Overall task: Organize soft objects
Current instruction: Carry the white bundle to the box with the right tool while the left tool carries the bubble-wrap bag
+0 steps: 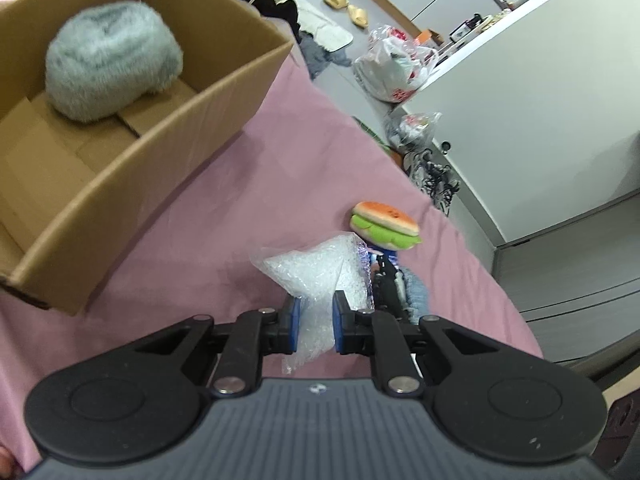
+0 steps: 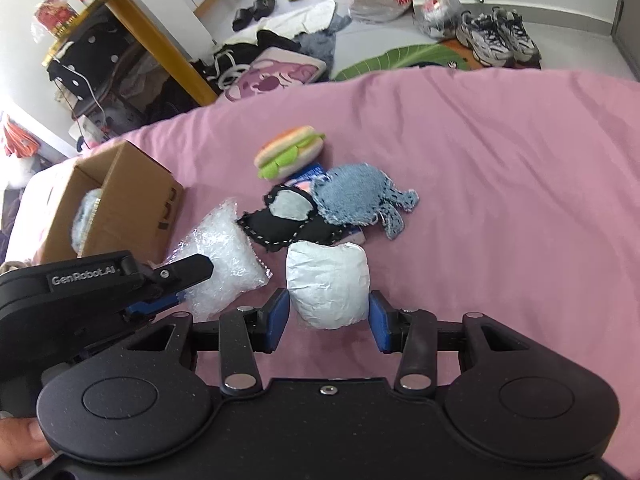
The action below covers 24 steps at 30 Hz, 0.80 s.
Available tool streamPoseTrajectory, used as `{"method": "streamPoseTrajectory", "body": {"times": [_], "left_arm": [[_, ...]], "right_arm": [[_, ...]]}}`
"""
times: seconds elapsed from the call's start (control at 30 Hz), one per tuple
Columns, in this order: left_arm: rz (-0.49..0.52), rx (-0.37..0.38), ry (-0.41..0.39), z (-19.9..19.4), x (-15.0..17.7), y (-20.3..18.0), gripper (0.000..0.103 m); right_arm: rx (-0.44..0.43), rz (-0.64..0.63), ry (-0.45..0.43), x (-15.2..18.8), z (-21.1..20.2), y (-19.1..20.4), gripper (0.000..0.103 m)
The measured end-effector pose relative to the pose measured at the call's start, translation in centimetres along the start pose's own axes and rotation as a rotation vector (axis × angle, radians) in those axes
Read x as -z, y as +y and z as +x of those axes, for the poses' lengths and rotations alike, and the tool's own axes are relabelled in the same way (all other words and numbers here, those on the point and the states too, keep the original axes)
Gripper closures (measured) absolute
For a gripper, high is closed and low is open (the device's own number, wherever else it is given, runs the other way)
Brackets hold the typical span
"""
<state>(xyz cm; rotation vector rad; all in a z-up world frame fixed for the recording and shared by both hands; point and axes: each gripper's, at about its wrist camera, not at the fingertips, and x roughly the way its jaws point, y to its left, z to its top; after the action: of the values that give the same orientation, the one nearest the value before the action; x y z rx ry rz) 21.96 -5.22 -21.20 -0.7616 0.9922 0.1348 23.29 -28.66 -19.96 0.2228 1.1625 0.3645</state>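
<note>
Your left gripper (image 1: 314,322) is pinching the bubble wrap (image 1: 320,270) on the pink sheet, right gripper (image 2: 329,320) wide around the white bundle (image 2: 327,284), so lift toward the box (image 1: 160,136) next.

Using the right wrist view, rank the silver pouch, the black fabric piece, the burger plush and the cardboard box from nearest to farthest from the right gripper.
1. Silver pouch: between the open fingers of the right gripper.
2. Black fabric piece: just beyond the pouch.
3. Burger plush: farther up the pink sheet.
4. Cardboard box: far left; too close to the plush to call.
</note>
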Motion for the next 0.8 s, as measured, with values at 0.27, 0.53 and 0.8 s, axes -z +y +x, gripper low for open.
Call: {"method": "streamPoseTrajectory", "body": {"times": [0.27, 0.53, 0.8], "left_arm": [[0.01, 0.024, -0.03, -3.7, -0.1, -0.1, 0.088], [0.018, 0.037, -0.066, -6.9, -0.5, 0.4, 0.088], [0.025, 0.035, -0.106, -9.6, -1.1, 1.1, 0.088]], "right_arm": [[-0.032, -0.012, -0.057, -0.3, -1.9, 1.2, 0.061], [-0.057, -0.034, -0.11, -0.5, -3.9, 2.7, 0.061], [-0.087, -0.053, -0.142, -0.9, -4.9, 4.6, 0.061]]}}
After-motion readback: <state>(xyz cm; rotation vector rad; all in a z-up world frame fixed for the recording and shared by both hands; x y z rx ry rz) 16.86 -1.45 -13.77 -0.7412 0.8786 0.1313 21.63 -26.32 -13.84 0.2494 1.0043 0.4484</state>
